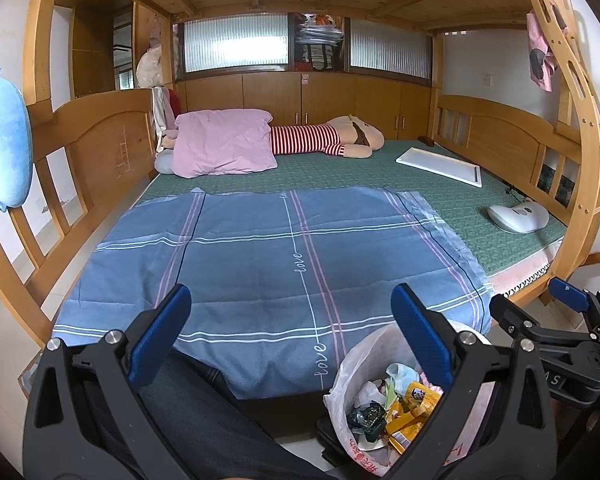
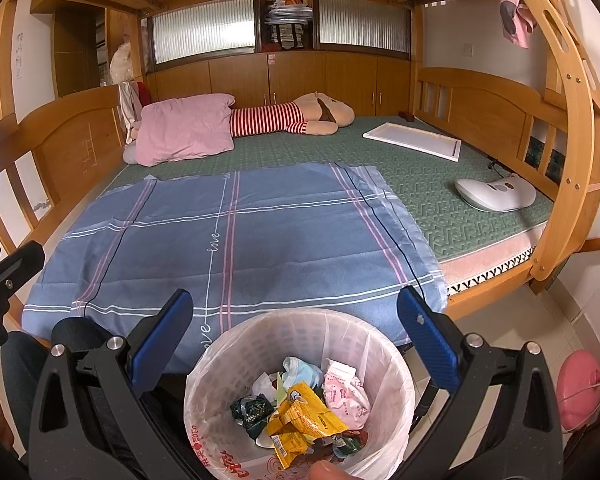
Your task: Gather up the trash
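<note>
Your right gripper point(image 2: 292, 332) hangs released above the lined wastebasket point(image 2: 300, 392) of wrappers point(image 2: 300, 416); left gripper point(image 1: 290, 336) released too. Scan the blue sheet point(image 2: 236, 232) beyond the wastebasket before finishing.

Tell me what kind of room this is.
Most likely a bedroom: a wooden bunk bed with a blue plaid sheet, a pink pillow and a striped plush toy.
</note>
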Motion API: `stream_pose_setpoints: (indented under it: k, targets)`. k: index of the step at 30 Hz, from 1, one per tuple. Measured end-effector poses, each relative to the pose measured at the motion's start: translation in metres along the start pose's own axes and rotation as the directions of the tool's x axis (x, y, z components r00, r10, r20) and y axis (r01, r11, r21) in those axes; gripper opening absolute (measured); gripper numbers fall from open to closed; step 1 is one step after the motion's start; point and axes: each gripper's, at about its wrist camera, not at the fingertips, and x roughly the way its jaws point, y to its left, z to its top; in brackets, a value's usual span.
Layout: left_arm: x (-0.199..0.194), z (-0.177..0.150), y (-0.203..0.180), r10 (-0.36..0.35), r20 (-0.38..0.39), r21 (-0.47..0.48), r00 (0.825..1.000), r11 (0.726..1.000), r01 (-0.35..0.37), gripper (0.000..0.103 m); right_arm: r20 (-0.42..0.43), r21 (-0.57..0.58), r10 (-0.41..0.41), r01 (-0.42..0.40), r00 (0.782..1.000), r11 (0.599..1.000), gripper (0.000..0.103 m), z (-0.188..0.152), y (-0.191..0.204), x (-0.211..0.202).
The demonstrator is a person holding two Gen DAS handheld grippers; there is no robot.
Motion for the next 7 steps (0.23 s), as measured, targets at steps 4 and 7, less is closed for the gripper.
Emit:
stream_pose_setpoints:
  k: [4,7]
  targets:
    - [0.0010,-0.0005,0.0008,0.008,-0.003,-0.002,1.000,1.000,-0.008,0.100,-0.004,0.003,0.001,-0.001,1.000,1.000,0.100,-0.0002,-0.0013,0.0017]
    - [0.0040,-0.0001,0.0031,0.012,-0.007,-0.005,1.000,1.000,-0.012,0.100,-0.007,0.006,0.000,0.000,1.000,1.000,0.100,-0.0007,-0.0017,0.0032]
